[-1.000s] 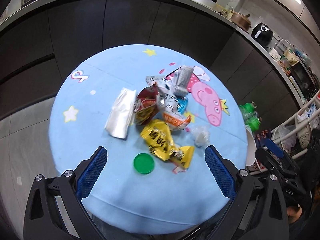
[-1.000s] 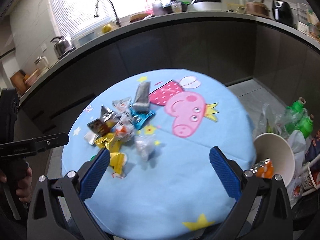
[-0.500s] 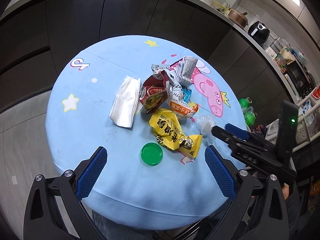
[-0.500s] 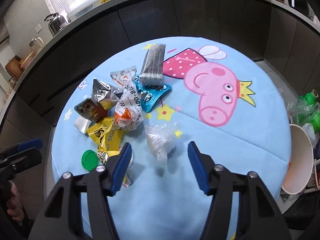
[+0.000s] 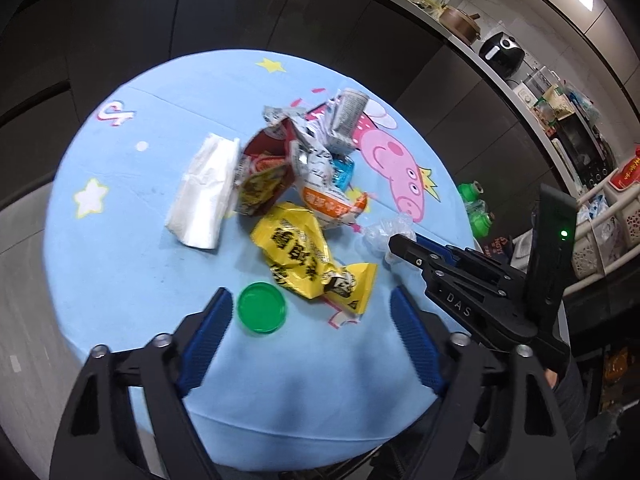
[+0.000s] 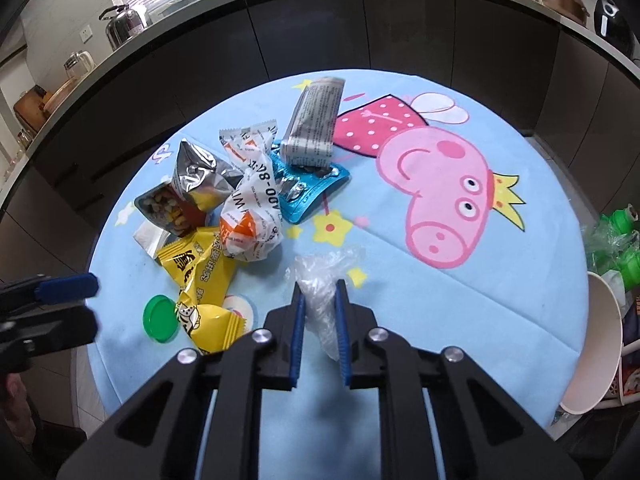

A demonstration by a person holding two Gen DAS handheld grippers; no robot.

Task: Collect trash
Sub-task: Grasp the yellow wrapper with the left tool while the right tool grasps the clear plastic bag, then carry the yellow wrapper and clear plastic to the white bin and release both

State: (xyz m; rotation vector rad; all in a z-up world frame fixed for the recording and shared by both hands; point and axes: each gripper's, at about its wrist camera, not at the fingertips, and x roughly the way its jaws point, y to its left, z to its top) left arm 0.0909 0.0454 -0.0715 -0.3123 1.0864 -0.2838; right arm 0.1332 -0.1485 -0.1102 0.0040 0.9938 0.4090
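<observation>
Right gripper point(image 6: 320, 296): jaws closing, nearly together, blue pads pinching a crumpled clear plastic bag point(image 6: 320, 280) that lies on the tabletop point(image 6: 460, 300), near its 6 o'clock edge in the right wrist view. Left gripper point(image 5: 308, 316): jaws closing but apart, clamped on nothing, hanging above the green lid point(image 5: 262, 314) and the tail of the yellow snack wrapper point(image 5: 304, 256); lid just inside the left pad.

Heaped at the tabletop's centre, toward 10 o'clock of the plastic bag: an orange-and-white wrapper point(image 6: 252, 216), a blue foil pouch point(image 6: 308, 184), a grey printed packet point(image 6: 316, 124), a silver-lined snack bag point(image 6: 192, 188). White folded napkin point(image 5: 204, 196) at 9 o'clock of the heap in the left wrist view.

Off the tabletop's edge at 4 o'clock, a white paper bucket point(image 6: 596, 352), tilted; contents not visible. Green bottles point(image 6: 624, 240) in clear plastic just above it.
</observation>
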